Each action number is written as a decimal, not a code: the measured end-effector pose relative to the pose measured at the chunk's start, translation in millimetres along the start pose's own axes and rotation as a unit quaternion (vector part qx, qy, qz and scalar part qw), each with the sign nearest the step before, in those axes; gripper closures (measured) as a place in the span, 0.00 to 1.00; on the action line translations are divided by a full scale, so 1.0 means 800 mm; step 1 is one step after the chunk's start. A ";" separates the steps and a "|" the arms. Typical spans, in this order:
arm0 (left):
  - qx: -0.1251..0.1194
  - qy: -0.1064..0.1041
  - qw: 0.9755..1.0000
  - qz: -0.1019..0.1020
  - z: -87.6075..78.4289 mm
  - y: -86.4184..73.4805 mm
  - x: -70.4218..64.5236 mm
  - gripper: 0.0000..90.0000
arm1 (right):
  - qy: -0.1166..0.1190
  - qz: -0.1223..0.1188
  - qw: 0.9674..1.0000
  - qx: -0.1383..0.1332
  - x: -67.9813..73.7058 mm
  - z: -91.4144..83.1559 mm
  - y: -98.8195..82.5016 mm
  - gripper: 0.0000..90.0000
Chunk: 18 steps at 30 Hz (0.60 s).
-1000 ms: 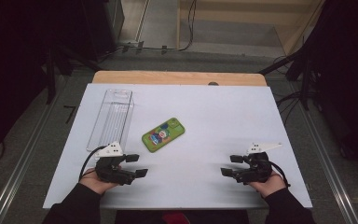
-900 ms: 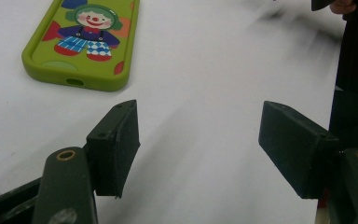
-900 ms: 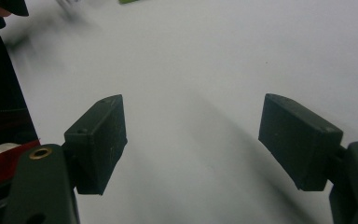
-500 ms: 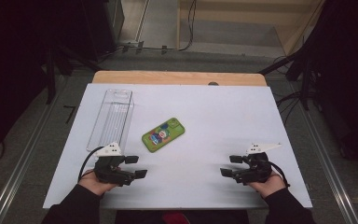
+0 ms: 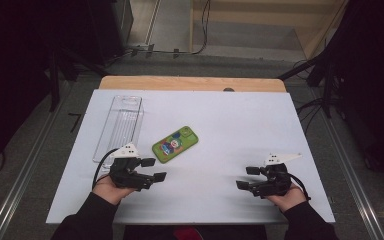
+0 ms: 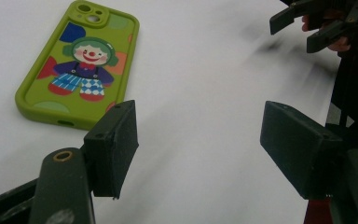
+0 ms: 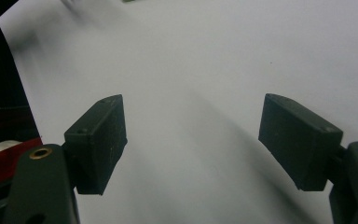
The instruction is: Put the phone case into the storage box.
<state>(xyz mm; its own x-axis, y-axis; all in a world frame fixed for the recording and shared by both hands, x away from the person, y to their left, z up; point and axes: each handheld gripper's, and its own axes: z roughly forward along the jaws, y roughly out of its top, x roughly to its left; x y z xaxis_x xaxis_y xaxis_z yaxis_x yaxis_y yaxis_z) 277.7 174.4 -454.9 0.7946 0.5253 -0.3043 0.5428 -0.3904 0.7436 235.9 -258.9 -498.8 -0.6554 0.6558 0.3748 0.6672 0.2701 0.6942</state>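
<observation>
Two grippers rest low over the near half of the white worktop (image 5: 220, 125), one in each of the person's hands. The left gripper (image 5: 152, 170) sits near the front left, its jaws spread apart with nothing between them, pointing toward the middle of the worktop. In the left gripper view, the green phone case (image 6: 79, 65) lies flat just ahead of and beside the left-hand jaw, not touching it, picture side up with a clown printed on it. In the high view the phone case (image 5: 175, 144) lies slanted, just beyond the left gripper and near the middle of the worktop. A clear plastic tray (image 5: 121, 125) lies lengthwise at the left, just beside the case. The right gripper (image 5: 245, 178) sits well apart at the front right, jaws also wide open and empty over bare white surface.
</observation>
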 end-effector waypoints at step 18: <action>0.040 -0.010 0.999 0.017 0.046 0.029 0.000 0.27 | -0.002 0.002 1.000 0.001 0.000 -0.002 0.001 0.24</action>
<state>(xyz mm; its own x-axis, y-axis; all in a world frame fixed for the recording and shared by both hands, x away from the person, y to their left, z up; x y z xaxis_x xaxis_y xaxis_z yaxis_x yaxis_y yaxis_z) 300.0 137.6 -459.3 0.8172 0.4966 -0.2925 0.5355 -0.4666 0.7040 235.5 -260.0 -497.4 -0.6513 0.6597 0.3750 0.6702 0.2683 0.6920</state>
